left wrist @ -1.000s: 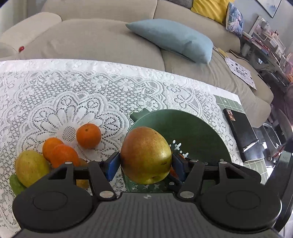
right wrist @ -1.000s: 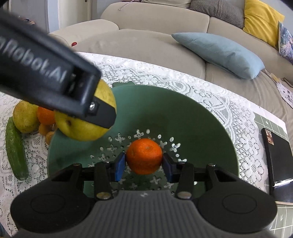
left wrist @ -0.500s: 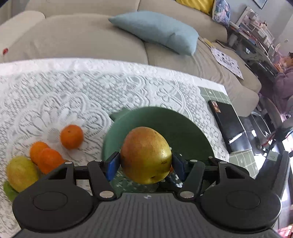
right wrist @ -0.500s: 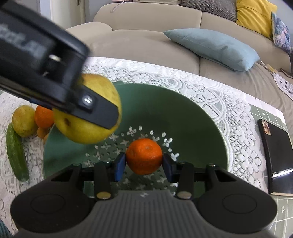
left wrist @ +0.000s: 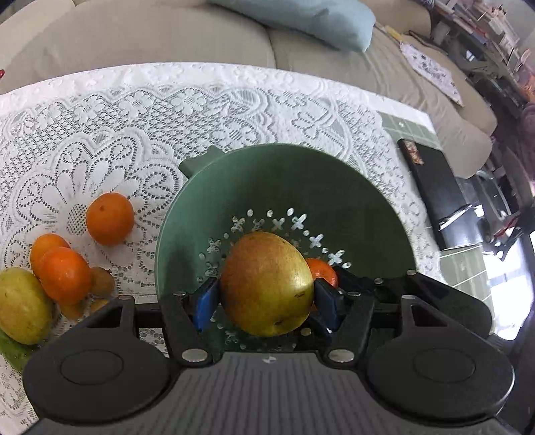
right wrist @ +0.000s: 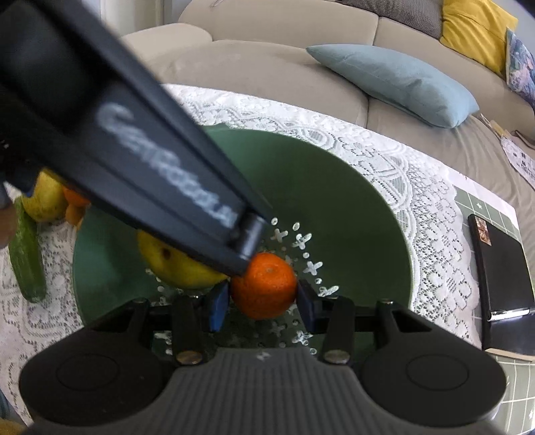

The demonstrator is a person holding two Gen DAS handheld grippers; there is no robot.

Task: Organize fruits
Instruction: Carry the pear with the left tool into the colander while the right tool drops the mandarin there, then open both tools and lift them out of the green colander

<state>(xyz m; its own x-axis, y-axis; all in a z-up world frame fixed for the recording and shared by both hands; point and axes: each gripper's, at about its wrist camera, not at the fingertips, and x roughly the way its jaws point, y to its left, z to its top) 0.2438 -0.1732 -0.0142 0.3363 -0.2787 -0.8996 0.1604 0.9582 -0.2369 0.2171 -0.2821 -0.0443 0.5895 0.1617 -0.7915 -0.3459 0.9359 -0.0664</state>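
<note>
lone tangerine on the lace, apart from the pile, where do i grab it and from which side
Grip the lone tangerine across its round middle, coming from above. It sits clear of the fruit pile and the green colander, leaving finger room on both flanks.

Beige sofa [right wrist: 267, 63], blue cushion [right wrist: 394, 80], yellow cushion [right wrist: 474, 30], cluttered shelves [left wrist: 495, 36], daylight.

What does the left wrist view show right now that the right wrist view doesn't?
Left wrist only: the lone orange sitting apart on the lace cloth, and the cluttered shelves beyond the sofa.
Right wrist only: the yellow cushion, the whole cucumber, and the left gripper's body crossing the frame.
Both: the green colander, the mango gripped over it, the orange held beside it, the black box and the blue cushion.
</note>
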